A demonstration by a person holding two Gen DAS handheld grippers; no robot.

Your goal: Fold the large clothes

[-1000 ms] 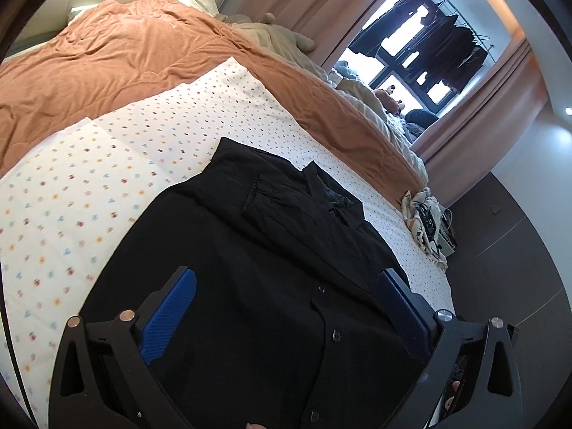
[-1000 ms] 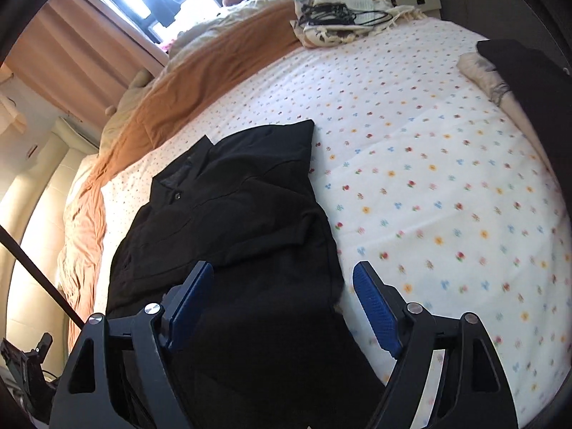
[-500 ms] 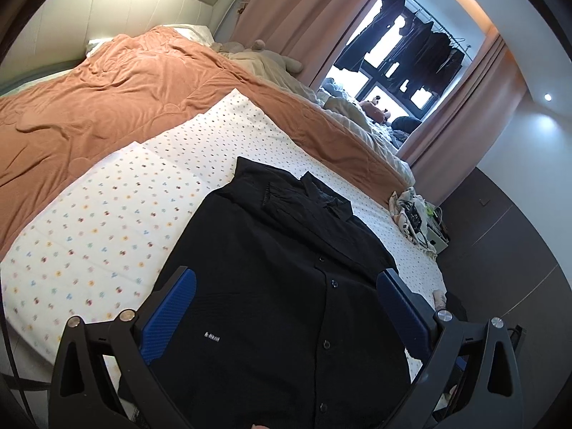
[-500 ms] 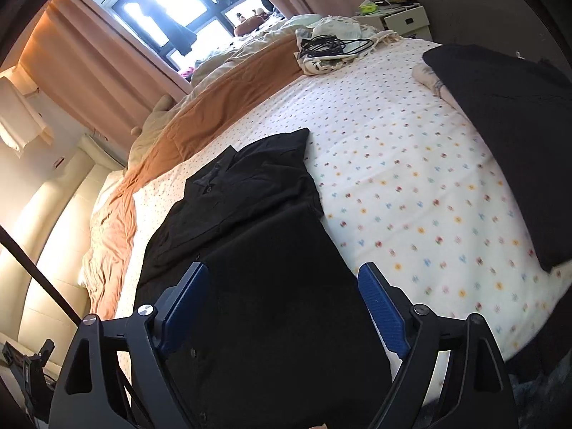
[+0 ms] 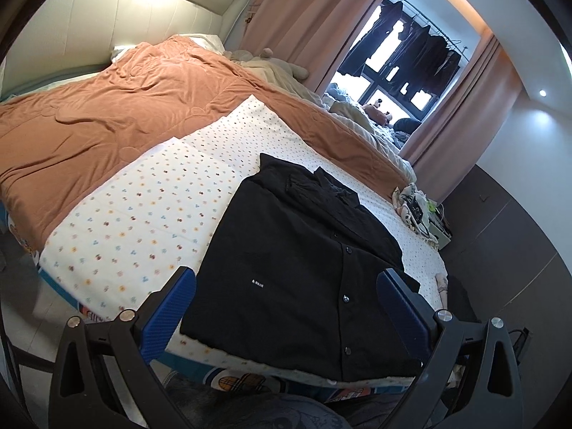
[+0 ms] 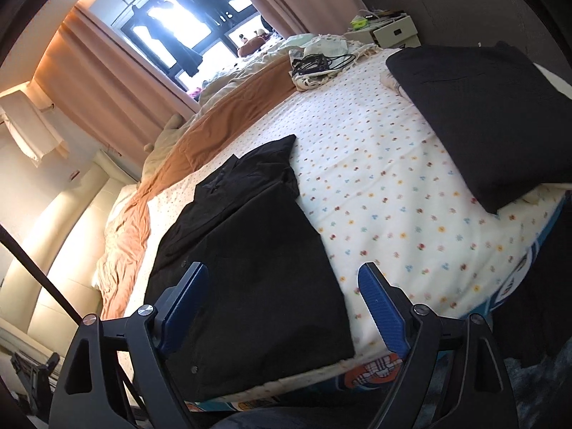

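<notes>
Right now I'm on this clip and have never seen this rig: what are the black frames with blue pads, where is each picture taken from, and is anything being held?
There is no robot here. A person holds a two-finger gripper in each hand, and a fisheye camera on each looks forward along its fingers. One picture comes from the left gripper, the other from the right gripper. The blue pads are the fingertips. Both grippers are open and hold nothing. Below them a black button-up shirt lies on the dotted sheet of a bed, with its sleeves folded in. An orange blanket lies further back. The right view also shows a folded dark garment at the bed's far side.
</notes>
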